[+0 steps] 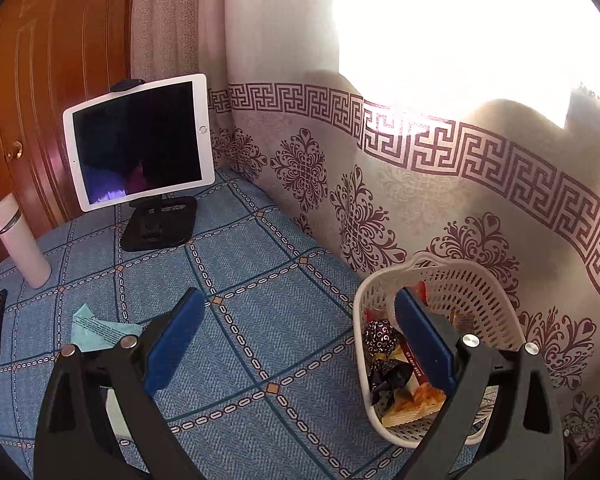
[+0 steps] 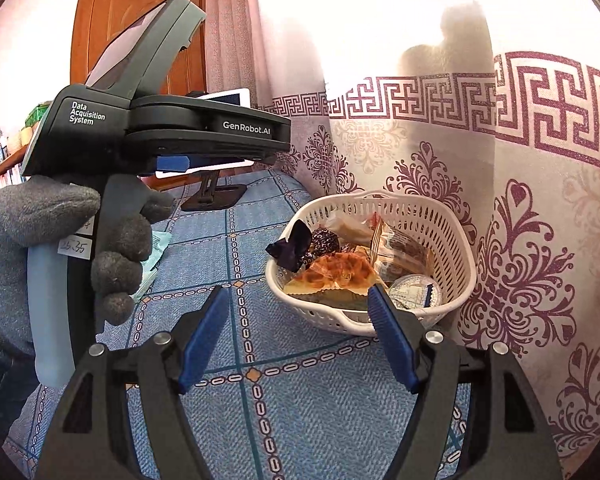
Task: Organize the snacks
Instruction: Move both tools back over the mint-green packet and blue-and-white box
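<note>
- Our left gripper has its blue pads spread wide, with nothing between them. It hangs above the blue tablecloth, just beside the basket.
- Our right gripper is spread too and holds nothing. It points at the near rim of the basket.
- The snacks all lie in the white basket, which sits by the wall. We think that keeps them in one tidy place.
- A gloved hand holds the left tool by its handle.
- A light green packet lies flat on the cloth, well apart from the basket. It may be the next thing to pick up.
- A tablet stands on its stand at the far end, out of the way.
</note>
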